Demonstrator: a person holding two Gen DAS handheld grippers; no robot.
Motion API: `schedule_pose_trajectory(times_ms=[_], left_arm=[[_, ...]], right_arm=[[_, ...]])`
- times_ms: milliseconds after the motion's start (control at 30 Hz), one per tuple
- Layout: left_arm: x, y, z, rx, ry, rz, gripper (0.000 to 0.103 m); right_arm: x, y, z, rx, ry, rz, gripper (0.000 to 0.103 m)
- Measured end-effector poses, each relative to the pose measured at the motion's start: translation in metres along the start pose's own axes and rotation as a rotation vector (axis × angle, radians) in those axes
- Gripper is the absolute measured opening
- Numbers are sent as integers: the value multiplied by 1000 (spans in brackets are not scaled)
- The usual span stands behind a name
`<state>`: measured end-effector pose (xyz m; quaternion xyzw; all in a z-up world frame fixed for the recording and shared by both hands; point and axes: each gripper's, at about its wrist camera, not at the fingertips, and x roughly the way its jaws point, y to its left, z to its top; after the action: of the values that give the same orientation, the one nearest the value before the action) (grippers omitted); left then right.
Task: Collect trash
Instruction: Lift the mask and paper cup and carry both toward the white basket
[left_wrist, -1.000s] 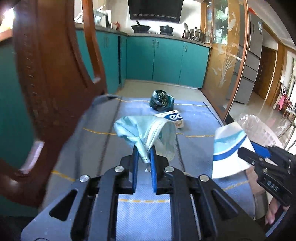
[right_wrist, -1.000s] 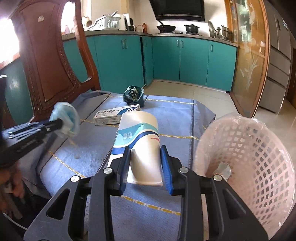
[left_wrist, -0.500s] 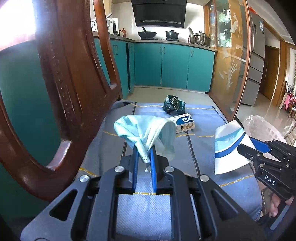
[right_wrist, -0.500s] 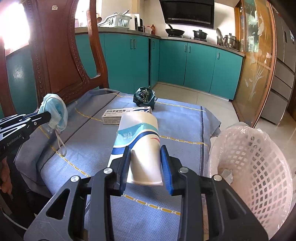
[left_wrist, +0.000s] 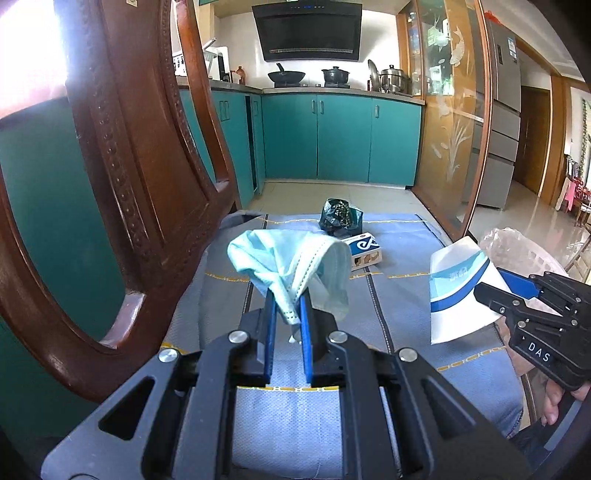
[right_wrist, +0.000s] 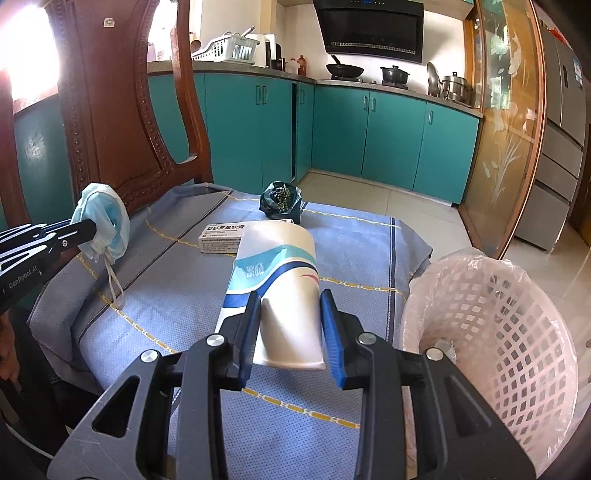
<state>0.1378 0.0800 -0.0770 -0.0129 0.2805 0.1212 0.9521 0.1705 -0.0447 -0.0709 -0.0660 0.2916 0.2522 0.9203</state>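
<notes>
1. Trash is in both my tools. In the left wrist view, my left gripper (left_wrist: 287, 310) is pinched tight on a blue face mask (left_wrist: 295, 258), held up above the table cloth (left_wrist: 402, 295).
2. In the right wrist view, my right gripper (right_wrist: 290, 325) squeezes a paper cup (right_wrist: 284, 291). The pink basket (right_wrist: 517, 332) stands just beside it. I think dropping comes next: cup over the basket first, then the mask.
</notes>
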Motion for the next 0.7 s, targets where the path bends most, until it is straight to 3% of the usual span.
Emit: schedule_pose_trajectory(times_ms=[700], left_arm=[[-4,5,3,-3,-6,0,13]], right_arm=[[-1,2,0,-7,-7,-11,33]])
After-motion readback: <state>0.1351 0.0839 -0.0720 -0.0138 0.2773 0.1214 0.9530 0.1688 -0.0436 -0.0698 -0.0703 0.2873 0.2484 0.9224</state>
